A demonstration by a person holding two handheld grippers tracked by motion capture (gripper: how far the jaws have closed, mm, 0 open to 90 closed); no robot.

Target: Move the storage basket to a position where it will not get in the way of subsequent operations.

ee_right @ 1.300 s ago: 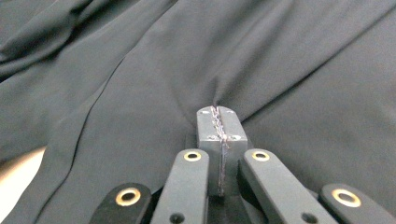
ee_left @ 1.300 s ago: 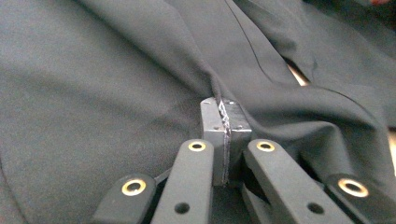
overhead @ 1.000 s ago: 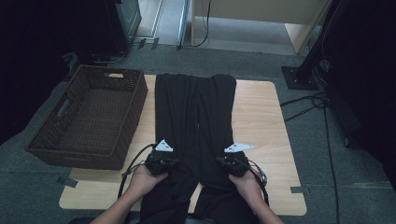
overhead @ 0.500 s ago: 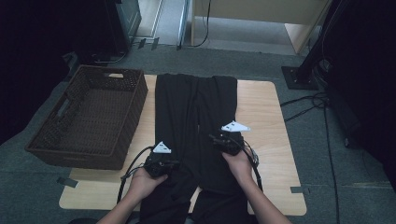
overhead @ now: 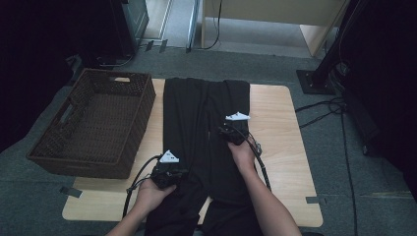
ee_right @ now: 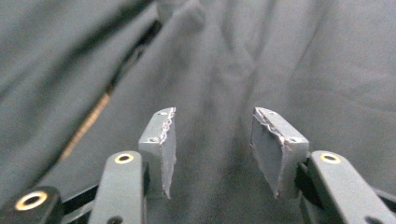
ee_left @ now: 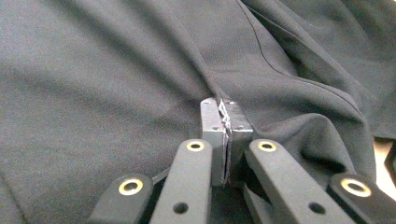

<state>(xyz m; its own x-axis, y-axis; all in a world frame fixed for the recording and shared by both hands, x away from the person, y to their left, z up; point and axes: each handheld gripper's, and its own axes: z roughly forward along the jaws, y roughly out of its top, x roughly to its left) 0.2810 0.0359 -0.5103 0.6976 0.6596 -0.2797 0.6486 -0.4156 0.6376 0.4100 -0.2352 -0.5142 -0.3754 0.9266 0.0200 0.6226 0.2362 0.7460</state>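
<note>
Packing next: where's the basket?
In the high view, the basket sits at the table's left edge, beside the black trousers.

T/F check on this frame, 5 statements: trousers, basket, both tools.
1. The black trousers lie spread on the wooden table. True.
2. The wicker basket holds folded clothes. False: nothing lies in it.
3. The left tool has its pads pressed together at a fold of the trousers. True.
4. The right tool is clamped on the trousers. False: its pads stand apart over the cloth with nothing between them.
5. The basket sits at the right edge of the table. False: it sits at the left edge, beside the trousers.
</note>
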